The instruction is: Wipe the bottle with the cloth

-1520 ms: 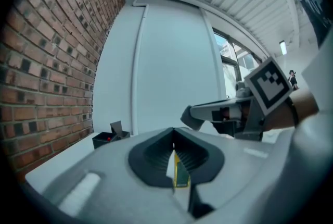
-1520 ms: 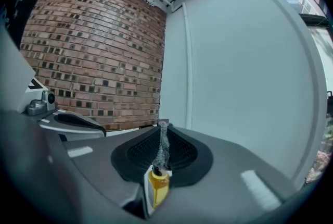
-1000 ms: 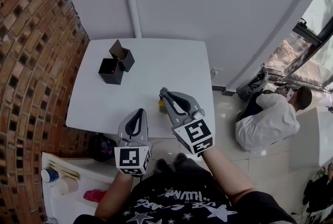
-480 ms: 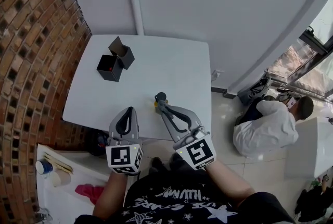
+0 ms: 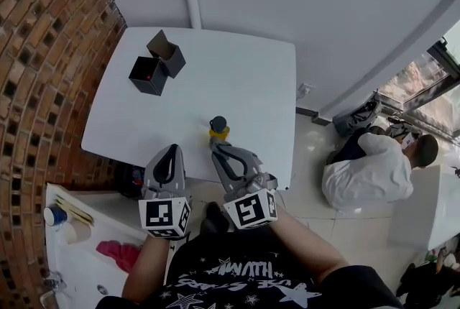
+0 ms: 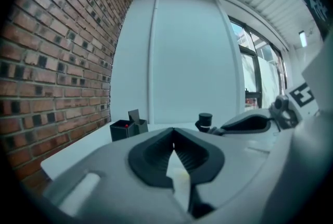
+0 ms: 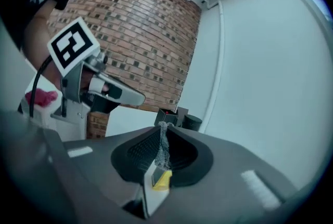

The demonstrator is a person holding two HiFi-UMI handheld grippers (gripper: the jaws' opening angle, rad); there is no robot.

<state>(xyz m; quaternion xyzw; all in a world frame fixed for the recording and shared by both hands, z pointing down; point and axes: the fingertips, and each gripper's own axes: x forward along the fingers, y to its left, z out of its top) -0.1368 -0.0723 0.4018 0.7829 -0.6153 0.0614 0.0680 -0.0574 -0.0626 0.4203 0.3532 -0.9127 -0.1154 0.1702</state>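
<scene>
A small bottle (image 5: 218,127) with a dark cap and yellow body stands upright near the front edge of the white table (image 5: 251,77). Just behind it, my right gripper (image 5: 215,145) is shut on a strip of grey cloth (image 7: 163,146), with something yellow (image 7: 162,179) below the cloth in the gap. In the right gripper view the bottle's cap (image 7: 191,122) shows just past the right gripper (image 7: 163,129). My left gripper (image 5: 172,149) hangs at the table's front edge, left of the bottle. The left gripper (image 6: 173,137) is shut and empty; the bottle's cap (image 6: 205,120) is ahead to its right.
Two open black boxes (image 5: 157,65) stand at the table's far left, by the brick wall (image 5: 43,49). A white unit with a pink rag (image 5: 118,254) sits low at the left. A person (image 5: 366,171) crouches on the floor to the right of the table.
My right gripper has drawn back toward the table's front edge, and the bottle now shows in full beyond its tips. The left gripper has stayed shut at the front edge.
</scene>
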